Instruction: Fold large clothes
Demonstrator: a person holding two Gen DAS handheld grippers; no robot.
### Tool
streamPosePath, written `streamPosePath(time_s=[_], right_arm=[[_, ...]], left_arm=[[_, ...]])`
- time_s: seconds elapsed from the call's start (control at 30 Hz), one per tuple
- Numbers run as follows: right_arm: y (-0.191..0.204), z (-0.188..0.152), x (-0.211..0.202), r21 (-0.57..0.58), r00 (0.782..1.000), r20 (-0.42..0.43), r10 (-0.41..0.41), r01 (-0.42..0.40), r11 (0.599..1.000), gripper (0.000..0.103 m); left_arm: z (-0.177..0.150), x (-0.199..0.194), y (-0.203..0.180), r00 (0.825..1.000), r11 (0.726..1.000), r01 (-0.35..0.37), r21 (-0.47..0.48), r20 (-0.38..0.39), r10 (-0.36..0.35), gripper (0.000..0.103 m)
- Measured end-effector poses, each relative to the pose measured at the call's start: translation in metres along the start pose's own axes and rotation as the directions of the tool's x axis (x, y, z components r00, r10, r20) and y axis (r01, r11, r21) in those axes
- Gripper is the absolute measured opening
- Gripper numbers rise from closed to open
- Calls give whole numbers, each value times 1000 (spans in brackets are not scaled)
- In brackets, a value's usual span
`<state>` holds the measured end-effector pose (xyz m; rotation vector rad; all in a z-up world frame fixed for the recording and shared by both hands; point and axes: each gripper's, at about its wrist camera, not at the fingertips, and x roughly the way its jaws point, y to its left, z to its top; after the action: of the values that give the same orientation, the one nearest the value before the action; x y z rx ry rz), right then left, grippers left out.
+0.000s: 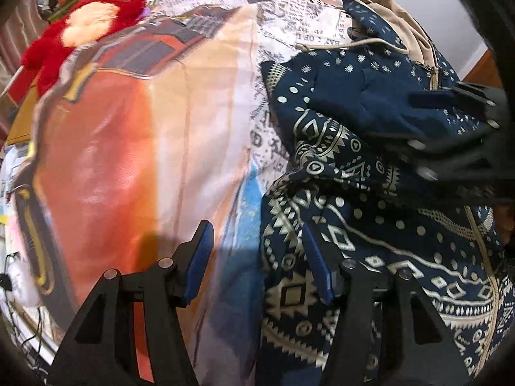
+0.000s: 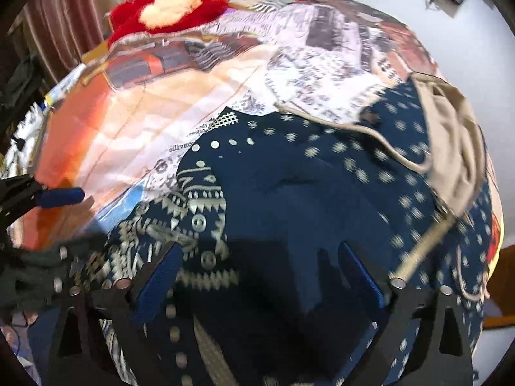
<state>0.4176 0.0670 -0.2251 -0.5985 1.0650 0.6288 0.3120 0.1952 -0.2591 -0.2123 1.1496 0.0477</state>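
Navy patterned hoodie lies crumpled on a printed bedsheet, hood lining uppermost at the far end. Left claw stands partly open and empty over the hoodie's edge. Right claw stands wide, empty, above the navy fabric.

Left gripper: you are pointing it steeply downward, its jaws standing partly apart with nothing pressed between the blue pads.
Right gripper: you are aiming it steeply downward too, jaws spread wide, pads gripping nothing.
Relative pose: your right gripper is showing blurred at the right edge of the left wrist view; your left gripper's blue fingertip is showing at the left edge of the right wrist view.
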Motion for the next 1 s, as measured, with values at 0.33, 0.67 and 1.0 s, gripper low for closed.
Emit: streamPosePath(time_s=[0.33,0.67,1.0], right_arm=[[3,31,54,70,999,-32,1,2,998,40],[-57,0,-14,242,988,149,41,-76,967,10],[-140,-67,-113,410,958,285,-30,-94,907,8]], left_arm=[[22,27,-6,999,999,51,-4,5,-51,56],[28,28,-21,999,999,-34,-8,38,34,56],[28,0,-6,989,987,-115,-114,85,125,56]])
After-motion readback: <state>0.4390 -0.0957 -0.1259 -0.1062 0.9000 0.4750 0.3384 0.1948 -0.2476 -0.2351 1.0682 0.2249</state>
